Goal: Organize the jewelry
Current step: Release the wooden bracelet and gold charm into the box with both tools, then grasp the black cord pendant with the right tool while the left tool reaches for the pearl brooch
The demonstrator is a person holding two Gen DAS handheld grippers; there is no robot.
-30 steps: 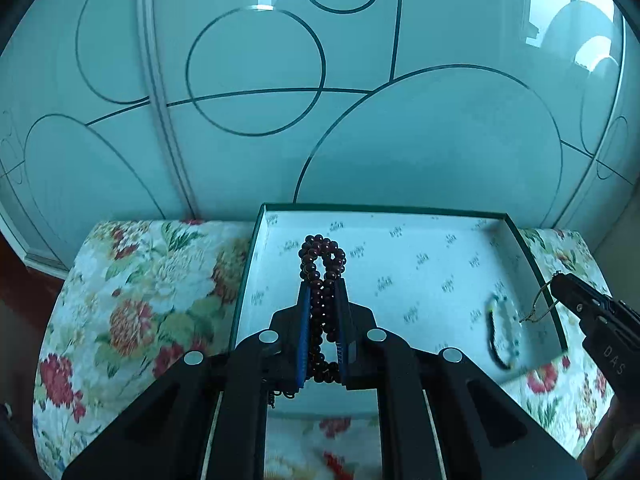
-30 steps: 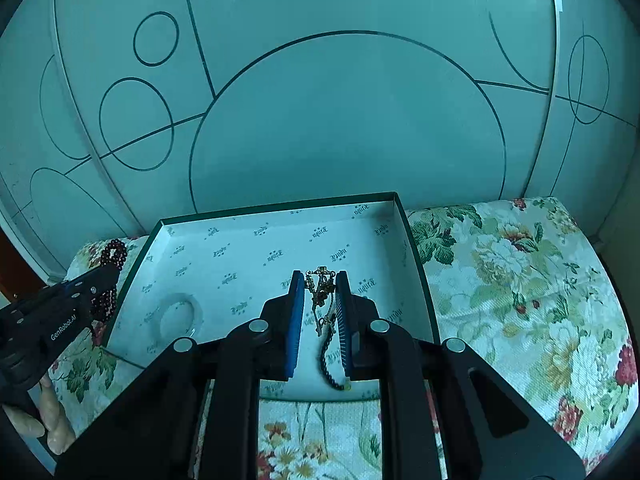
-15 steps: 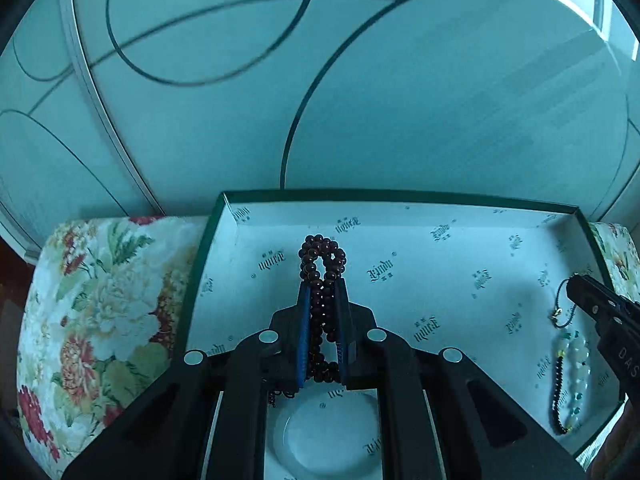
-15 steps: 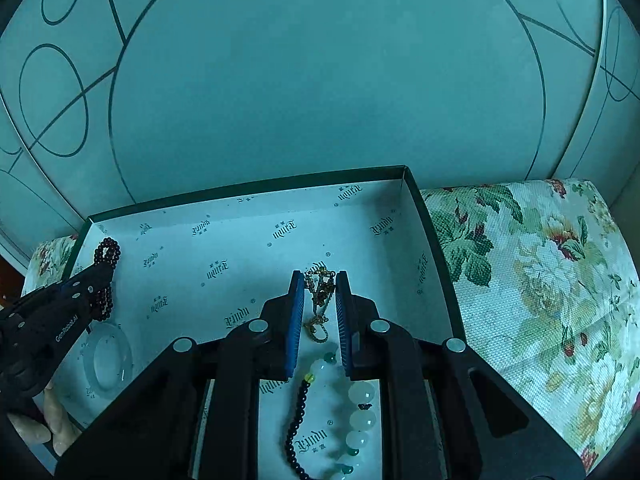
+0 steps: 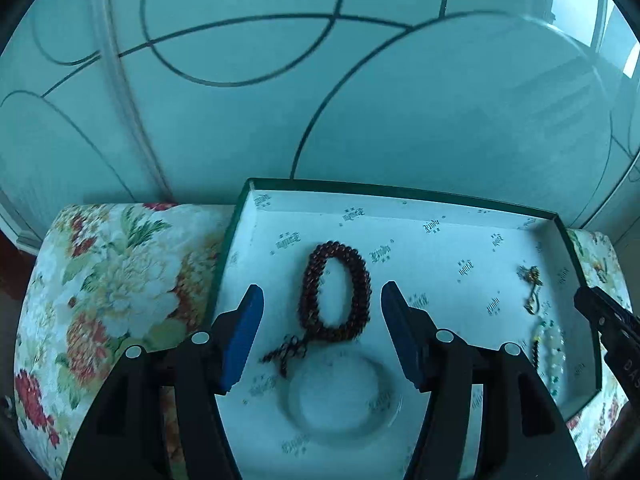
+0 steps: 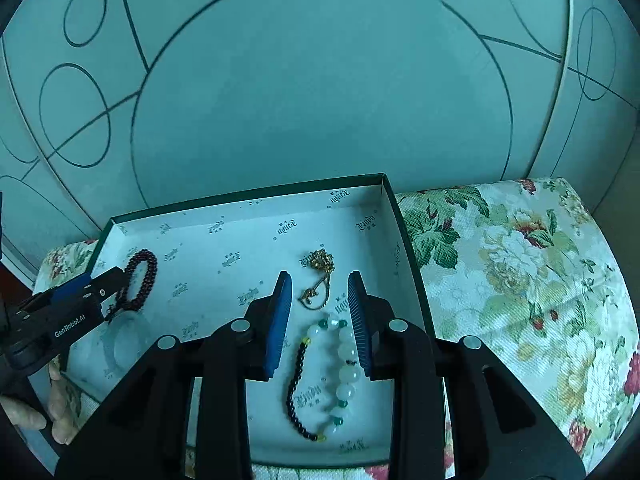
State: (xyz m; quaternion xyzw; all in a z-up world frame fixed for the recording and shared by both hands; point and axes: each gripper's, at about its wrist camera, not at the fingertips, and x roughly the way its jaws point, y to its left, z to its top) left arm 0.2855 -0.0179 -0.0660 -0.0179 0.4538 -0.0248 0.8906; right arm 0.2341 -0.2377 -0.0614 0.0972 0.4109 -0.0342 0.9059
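Note:
A dark red bead bracelet [image 5: 335, 292] lies on the floor of the green-rimmed box [image 5: 400, 192], loose between the opening jaws of my left gripper [image 5: 322, 300]; its pads do not touch it. A clear bangle [image 5: 340, 396] lies just below it. In the right wrist view a gold chain [image 6: 318, 276] rests on the box floor [image 6: 240, 240] between the opening jaws of my right gripper [image 6: 320, 286], free of the pads. A white-and-green bead bracelet with a black strand [image 6: 340, 364] lies under that gripper.
The box sits on a flower-patterned cushion [image 6: 520, 280] against a frosted glass wall [image 6: 320, 100] with dark circle lines. A person's hand [image 6: 36, 412] shows at the lower left of the right wrist view, holding the left gripper [image 6: 76, 304].
Both grippers moved forward and down over the box, then their jaws parted. The red bracelet dropped from the left gripper and the gold chain from the right; both now lie on the box floor.

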